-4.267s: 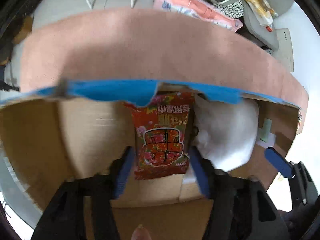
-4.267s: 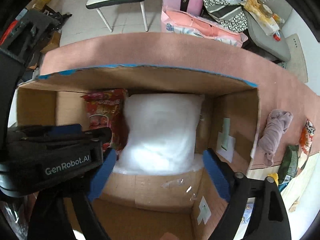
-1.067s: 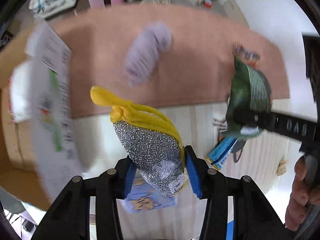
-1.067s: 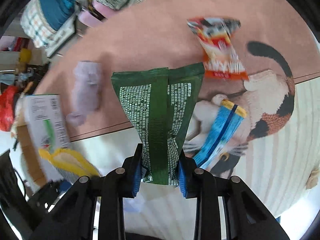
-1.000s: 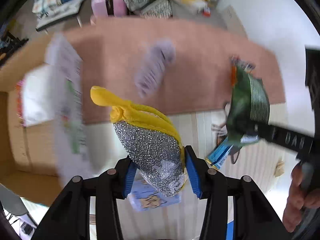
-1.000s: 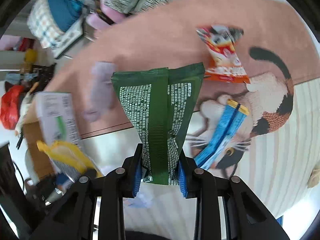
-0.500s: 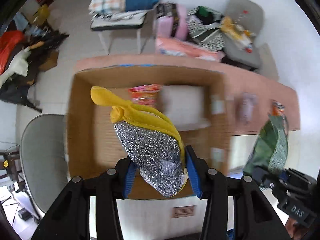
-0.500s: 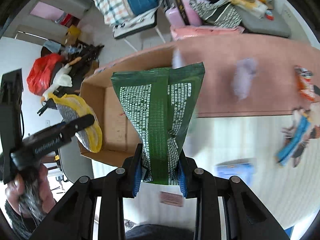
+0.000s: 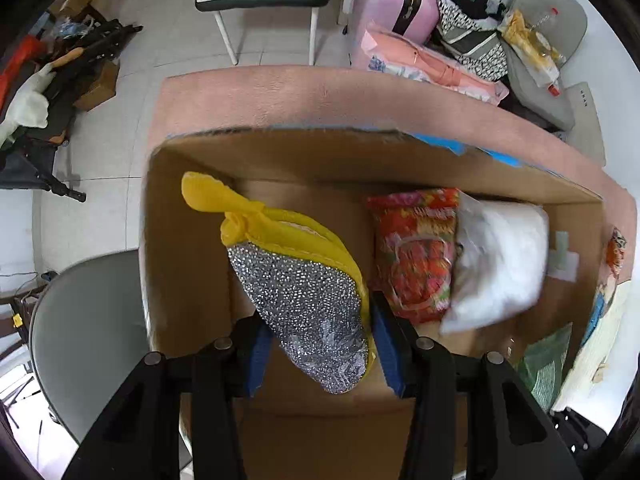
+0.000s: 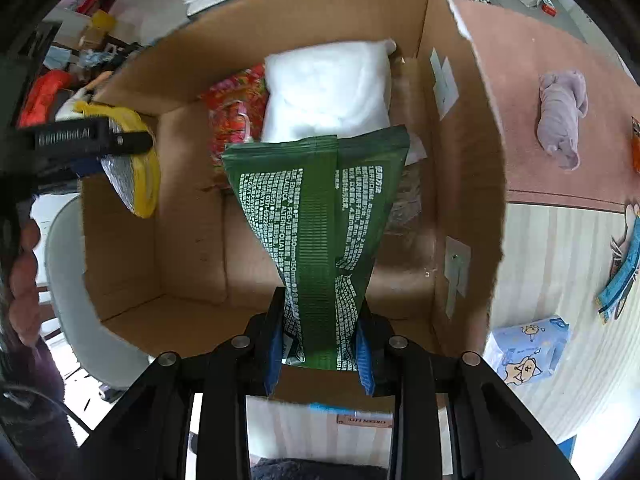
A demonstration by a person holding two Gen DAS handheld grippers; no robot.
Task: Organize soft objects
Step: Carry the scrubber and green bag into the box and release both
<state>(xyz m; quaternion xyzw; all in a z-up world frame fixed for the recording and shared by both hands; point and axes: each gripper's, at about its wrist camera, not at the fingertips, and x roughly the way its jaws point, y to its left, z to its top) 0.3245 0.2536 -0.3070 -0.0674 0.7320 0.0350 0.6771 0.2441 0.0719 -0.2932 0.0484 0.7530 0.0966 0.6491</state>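
My left gripper (image 9: 316, 344) is shut on a yellow and silver sequin pouch (image 9: 304, 280) and holds it over the left half of the open cardboard box (image 9: 188, 248). My right gripper (image 10: 320, 344) is shut on a green packet (image 10: 320, 216) above the box's (image 10: 464, 160) right half. A red packet (image 9: 416, 252) and a white pillow (image 9: 500, 264) lie at the far end of the box; they also show in the right wrist view, the red packet (image 10: 232, 120) beside the pillow (image 10: 332, 88). The pouch (image 10: 136, 176) shows at the left there.
A purple cloth (image 10: 560, 120) lies on the pink mat (image 10: 540, 184) right of the box. A light blue tissue pack (image 10: 528, 348) and a blue strip packet (image 10: 620, 276) lie on the cat-print mat. A grey chair (image 9: 88, 340) stands left of the box.
Both grippers have swung from the mat to the box and come lower over its opening. The pouch and the green packet are still held.
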